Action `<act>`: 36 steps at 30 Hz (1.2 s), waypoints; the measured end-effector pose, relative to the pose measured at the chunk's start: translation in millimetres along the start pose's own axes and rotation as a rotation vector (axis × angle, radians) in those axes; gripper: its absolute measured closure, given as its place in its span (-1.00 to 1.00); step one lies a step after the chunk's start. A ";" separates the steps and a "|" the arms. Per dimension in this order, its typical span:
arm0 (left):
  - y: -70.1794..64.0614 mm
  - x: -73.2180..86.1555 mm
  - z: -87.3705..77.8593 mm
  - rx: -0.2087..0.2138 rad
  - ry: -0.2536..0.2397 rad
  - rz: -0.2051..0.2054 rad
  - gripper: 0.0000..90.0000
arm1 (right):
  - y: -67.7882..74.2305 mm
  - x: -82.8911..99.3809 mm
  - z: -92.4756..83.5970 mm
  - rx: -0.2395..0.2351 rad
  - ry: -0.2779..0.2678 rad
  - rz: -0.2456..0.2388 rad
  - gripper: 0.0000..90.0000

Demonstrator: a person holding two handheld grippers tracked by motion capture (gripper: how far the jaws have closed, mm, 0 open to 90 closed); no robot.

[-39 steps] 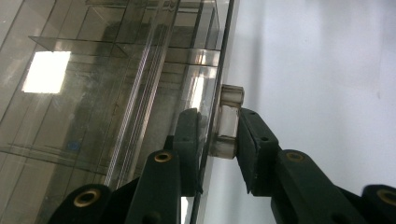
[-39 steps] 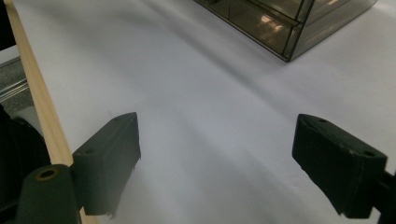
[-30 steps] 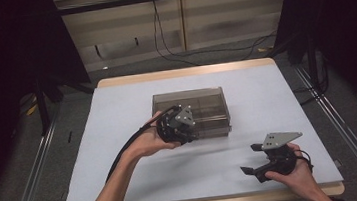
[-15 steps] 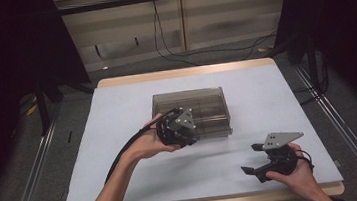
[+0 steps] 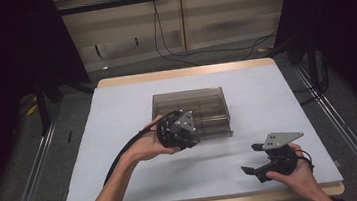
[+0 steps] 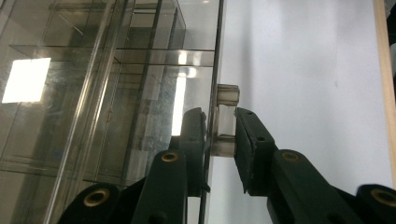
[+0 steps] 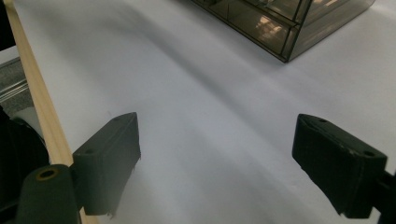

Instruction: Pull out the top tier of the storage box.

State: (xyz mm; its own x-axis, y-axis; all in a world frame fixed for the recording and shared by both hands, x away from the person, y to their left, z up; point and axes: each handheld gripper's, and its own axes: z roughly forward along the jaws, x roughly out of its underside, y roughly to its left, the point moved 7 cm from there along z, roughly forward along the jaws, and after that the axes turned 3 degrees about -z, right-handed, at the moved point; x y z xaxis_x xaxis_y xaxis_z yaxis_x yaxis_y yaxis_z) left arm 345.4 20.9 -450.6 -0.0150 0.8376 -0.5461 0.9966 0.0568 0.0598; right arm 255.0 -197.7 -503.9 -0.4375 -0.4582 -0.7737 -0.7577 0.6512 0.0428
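A: Obstacles? Just the smoky clear drawer box (image 5: 191, 109) mid-table, with the left gripper (image 5: 178, 130) pressed against its front, jaws closed on the small clear handle (image 6: 226, 121).

B: So that front edge is blocked. Free room?

A: White table surface (image 5: 118, 117) bare left, right and behind the box. Right gripper (image 5: 259, 160) sits near the front-right corner, jaws wide (nothing between them), well apart from the box.
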 end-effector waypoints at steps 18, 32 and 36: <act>-5.1 0.9 0.2 0.012 0.004 -0.003 0.67 | 0.4 -0.2 0.3 -0.001 -0.001 0.004 -0.66; -11.1 0.9 0.6 0.015 -0.003 -0.003 0.68 | 0.3 -0.2 0.5 -0.003 0.001 0.004 -0.66; -17.9 0.1 0.8 0.013 0.002 0.008 0.69 | 0.7 -0.1 -0.2 0.000 0.001 0.001 -0.66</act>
State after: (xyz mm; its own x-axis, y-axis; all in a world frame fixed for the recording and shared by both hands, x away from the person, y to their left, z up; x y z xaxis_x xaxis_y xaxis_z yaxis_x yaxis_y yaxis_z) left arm 327.6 19.5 -452.4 -0.0069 0.8390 -0.5441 0.9977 0.0427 0.0532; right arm 254.4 -197.3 -503.7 -0.4384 -0.4585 -0.7731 -0.7576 0.6513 0.0433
